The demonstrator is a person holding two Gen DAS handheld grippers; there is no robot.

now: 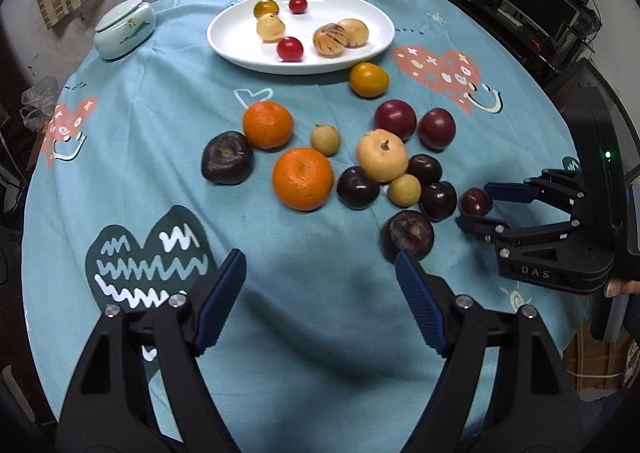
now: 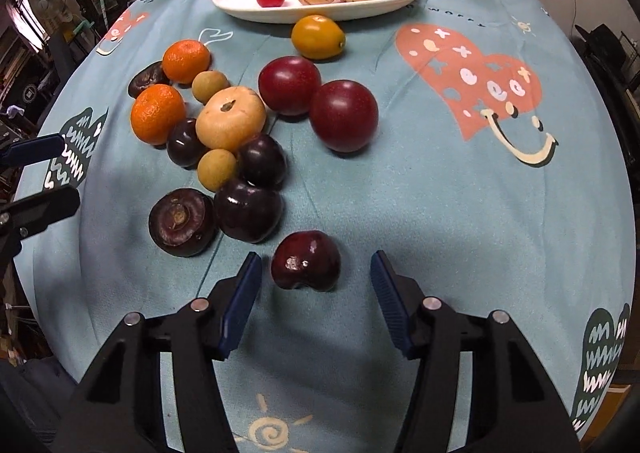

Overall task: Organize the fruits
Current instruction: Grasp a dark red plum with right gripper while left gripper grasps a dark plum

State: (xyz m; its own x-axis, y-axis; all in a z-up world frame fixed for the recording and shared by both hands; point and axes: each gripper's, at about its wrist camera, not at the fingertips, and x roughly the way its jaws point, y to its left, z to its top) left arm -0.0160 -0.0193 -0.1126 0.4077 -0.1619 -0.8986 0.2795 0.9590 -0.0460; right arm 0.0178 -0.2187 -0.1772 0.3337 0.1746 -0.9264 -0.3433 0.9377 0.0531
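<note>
Right gripper (image 2: 316, 285) is sitting low over the cloth, pointing steeply down, jaws straddling a dark red cherry (image 2: 306, 261). There is a visible gap on both sides, so the pads are not pressing yet: open around it, not gripping. That cherry is lying alone at the near edge of the fruit pile, just apart from the darker cherries, which makes it the easy first pick with no neighbours to bump.

Left gripper (image 1: 320, 293) is hanging open over bare tablecloth (image 1: 320, 333), nothing between its jaws. The flat dark fruit (image 1: 408, 235) is sitting just past its right fingertip, so my read is it's parked there waiting for the next target.

The rest of the fruit is clustering mid-table: two oranges (image 1: 303, 179), a pale peach-coloured fruit (image 1: 382, 155), two red plums (image 1: 395, 119), small tan fruits and several dark cherries touching each other. A yellow-orange fruit (image 1: 369, 80) is resting just beside the white plate (image 1: 240, 49), not on it.

The plate is sitting at the far side and holding six small fruits, so it looks like the drop-off. Judgement: sorting is partly done, most fruit still off the plate.

Risk: the cherry is round and glossy, so an off-centre squeeze could pop it out sideways.
</note>
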